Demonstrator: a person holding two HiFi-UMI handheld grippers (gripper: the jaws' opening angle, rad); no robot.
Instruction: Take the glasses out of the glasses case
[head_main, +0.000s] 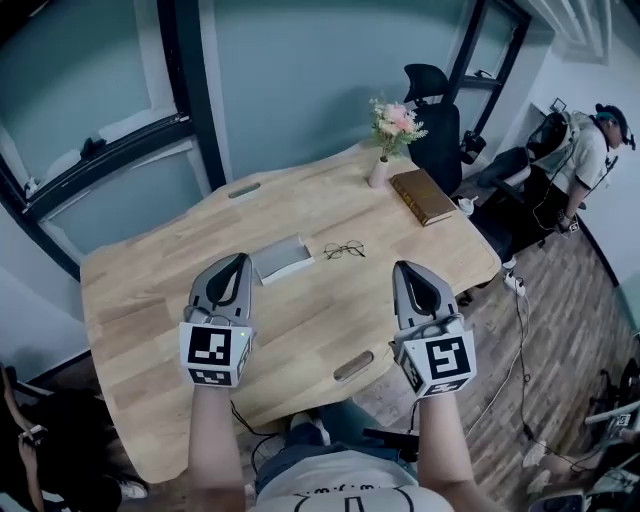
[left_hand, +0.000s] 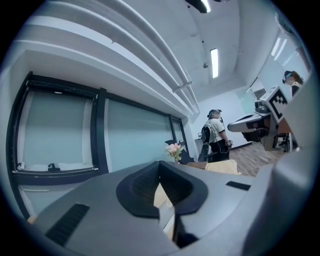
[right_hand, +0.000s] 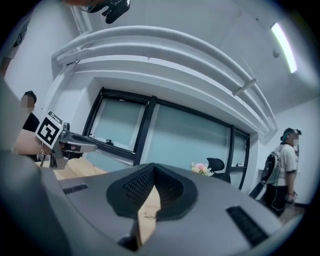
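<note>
Left tool and right tool pressed together, empty, glasses beside glasses case, book beyond

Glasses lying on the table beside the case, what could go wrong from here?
1. The glasses lie loose on the bare table, close beside the glasses case but apart from it; shoving the case sideways could probably push into them.
2. The left gripper and right gripper hover shut and empty above the table, nearer the person than both things, so a careless forward sweep might knock or scratch the glasses.
</note>
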